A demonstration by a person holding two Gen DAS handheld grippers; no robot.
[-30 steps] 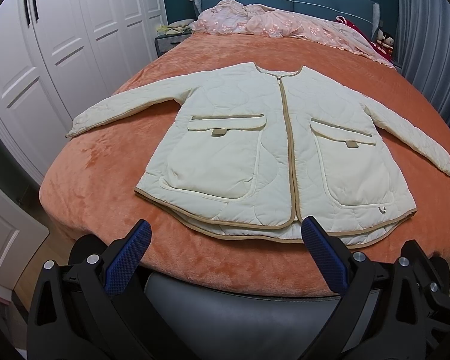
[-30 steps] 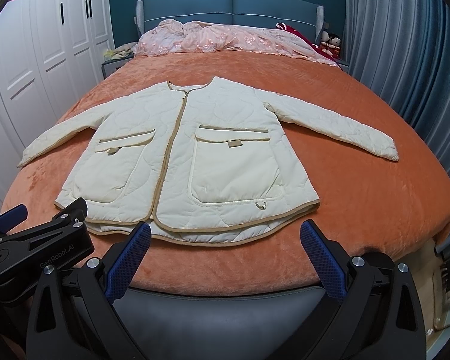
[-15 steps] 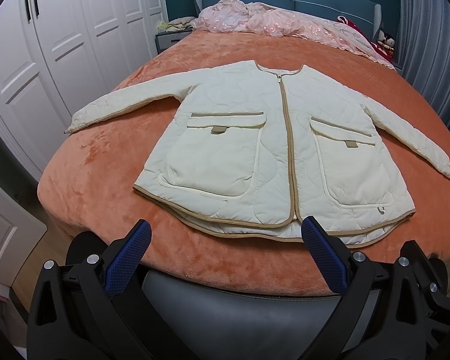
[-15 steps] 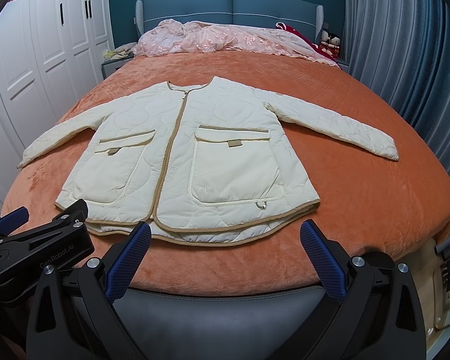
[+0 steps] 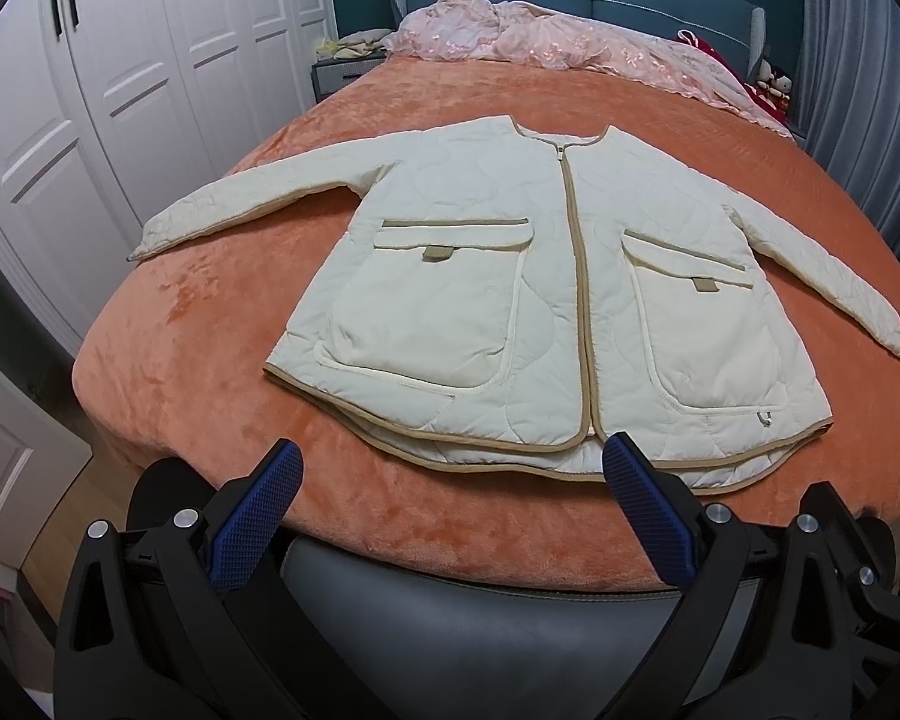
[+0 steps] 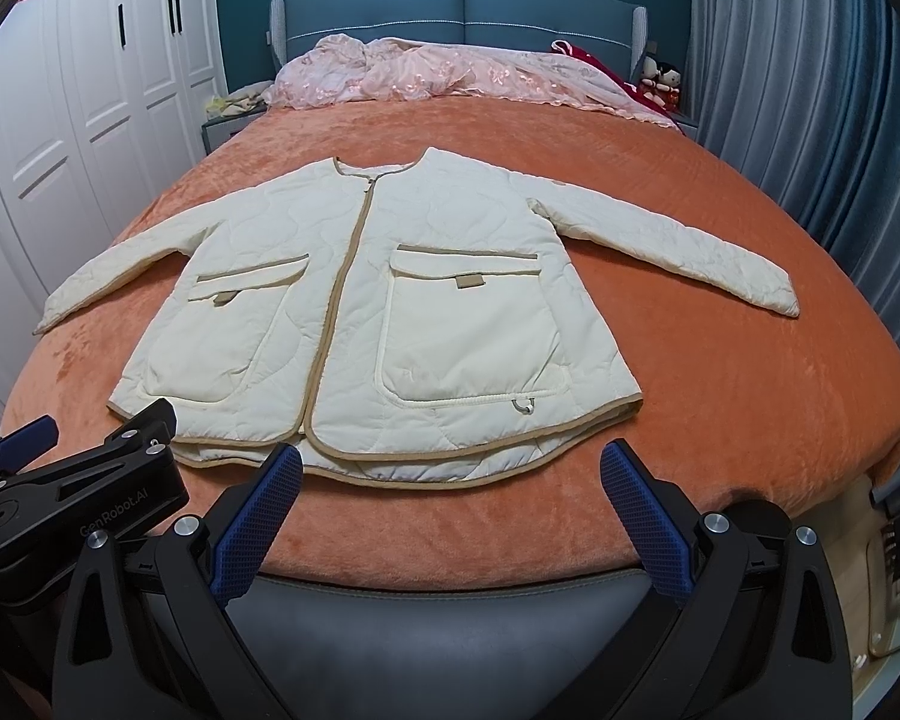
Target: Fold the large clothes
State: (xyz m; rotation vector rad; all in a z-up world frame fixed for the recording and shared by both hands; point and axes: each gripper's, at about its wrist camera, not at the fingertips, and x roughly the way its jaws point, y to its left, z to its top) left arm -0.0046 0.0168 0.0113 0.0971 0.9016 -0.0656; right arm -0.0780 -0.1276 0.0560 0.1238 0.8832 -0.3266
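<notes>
Left wrist view shows the left claw (image 5: 450,501) wide open, holding nothing. The right claw (image 6: 450,501) is wide open and empty too. The jacket (image 6: 390,312) lies flat on the bed (image 6: 720,396), arms spread, just past both claws.

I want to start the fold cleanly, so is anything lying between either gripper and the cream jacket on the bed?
Nothing visible does. Only bare orange blanket separates the open left gripper and open right gripper from the jacket hem. The pink bedding sits far behind, at the headboard.
</notes>
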